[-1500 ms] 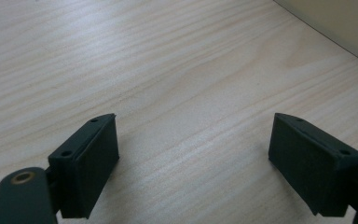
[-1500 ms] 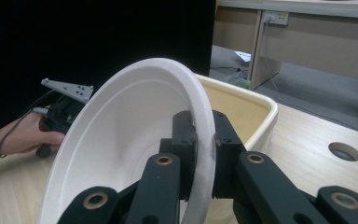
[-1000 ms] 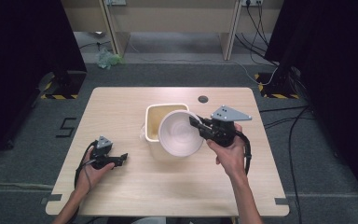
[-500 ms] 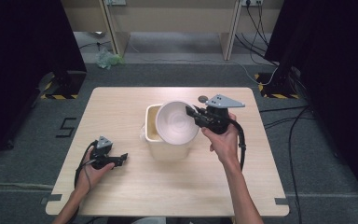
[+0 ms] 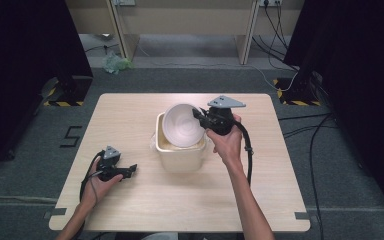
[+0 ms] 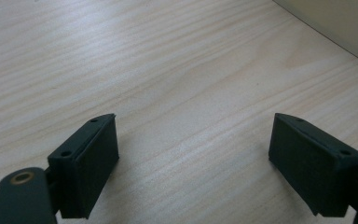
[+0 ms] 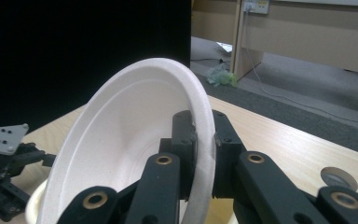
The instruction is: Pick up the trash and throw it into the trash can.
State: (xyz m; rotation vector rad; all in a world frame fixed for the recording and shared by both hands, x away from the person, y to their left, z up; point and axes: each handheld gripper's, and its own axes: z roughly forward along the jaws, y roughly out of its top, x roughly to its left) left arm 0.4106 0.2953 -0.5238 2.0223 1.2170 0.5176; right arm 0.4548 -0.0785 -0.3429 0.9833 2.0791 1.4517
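High view: right gripper (image 5: 198, 115) clamped on tilted white bowl (image 5: 181, 125) at centre, above cream tub (image 5: 180, 156), left gripper (image 5: 130, 170) lower left on table (image 5: 190, 200); left gripper view: jaws apart over bare wood, tub wall upper right; right gripper view: jaws pinching bowl rim (image 7: 205, 140), small disc (image 7: 338, 177) lower right.

1 bowl (image 5: 182, 125), 1 tub (image 5: 180, 156), maybe 1 disc (image 7: 338, 178).

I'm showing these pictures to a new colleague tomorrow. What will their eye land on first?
Most likely the white bowl, tipped on edge above the cream tub at mid-table, its rim pinched in the right gripper. Next, the left gripper, resting open on the bare wooden table near the front left.
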